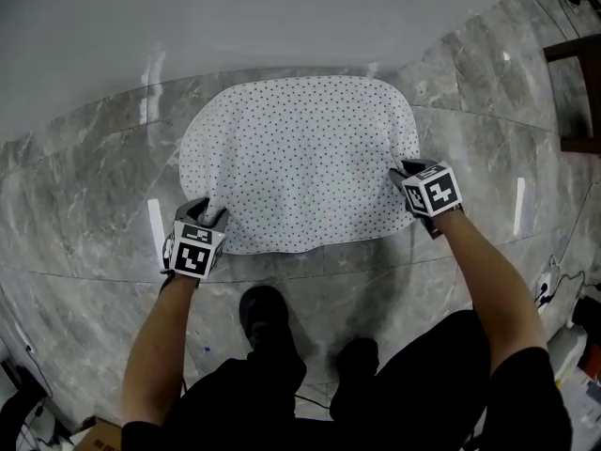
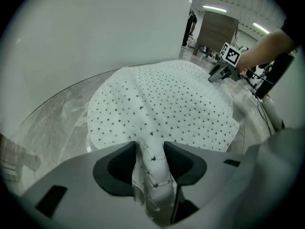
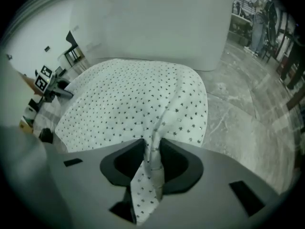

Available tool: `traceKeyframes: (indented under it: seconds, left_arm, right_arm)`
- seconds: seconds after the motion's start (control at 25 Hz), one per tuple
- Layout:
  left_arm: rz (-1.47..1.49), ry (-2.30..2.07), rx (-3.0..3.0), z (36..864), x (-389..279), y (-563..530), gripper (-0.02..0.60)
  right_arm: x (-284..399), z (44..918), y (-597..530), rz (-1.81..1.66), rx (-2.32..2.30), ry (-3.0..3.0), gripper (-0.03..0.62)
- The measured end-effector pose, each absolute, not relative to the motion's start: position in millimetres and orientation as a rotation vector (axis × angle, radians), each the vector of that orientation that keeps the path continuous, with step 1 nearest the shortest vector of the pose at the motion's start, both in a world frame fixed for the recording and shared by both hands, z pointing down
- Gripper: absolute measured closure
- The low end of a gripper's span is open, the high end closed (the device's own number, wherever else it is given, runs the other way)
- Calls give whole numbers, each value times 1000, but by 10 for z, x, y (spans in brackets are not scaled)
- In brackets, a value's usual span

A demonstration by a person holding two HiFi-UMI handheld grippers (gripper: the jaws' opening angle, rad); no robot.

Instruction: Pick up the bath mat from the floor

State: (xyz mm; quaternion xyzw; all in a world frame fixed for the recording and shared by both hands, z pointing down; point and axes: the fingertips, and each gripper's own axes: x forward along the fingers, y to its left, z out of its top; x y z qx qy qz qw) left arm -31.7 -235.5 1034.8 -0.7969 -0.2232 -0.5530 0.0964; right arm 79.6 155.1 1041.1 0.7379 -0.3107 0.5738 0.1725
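A white bath mat (image 1: 299,158) with small dark stars lies spread on the grey marble floor (image 1: 84,214) against a white wall. My left gripper (image 1: 204,216) is at its near left corner, jaws shut on a pinched fold of the mat (image 2: 152,168). At the near right corner my right gripper (image 1: 406,178) is shut on another bunched fold (image 3: 151,166). Each gripper view shows the fabric squeezed between the jaws and ridging away over the mat. The right gripper (image 2: 220,73) also shows far off in the left gripper view, and the left gripper (image 3: 56,90) in the right one.
The person's dark shoes (image 1: 265,313) stand just behind the mat's near edge. A dark wooden furniture piece (image 1: 577,92) stands at the far right. Cables and a power strip (image 1: 549,294) lie at the right. A white wall (image 1: 235,17) borders the mat's far side.
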Motion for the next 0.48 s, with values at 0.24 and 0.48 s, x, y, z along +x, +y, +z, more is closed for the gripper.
traceKeyframes:
  seconds: [0.24, 0.48]
  left_arm:
    - [-1638, -673, -2351, 10351, -300, -2351, 394]
    - [-1642, -664, -2382, 10332, -307, -2399, 405]
  right_arm:
    - [749, 10412, 1486, 1638, 2054, -906, 511]
    - [979, 10366, 1743, 1650, 2078, -824, 309]
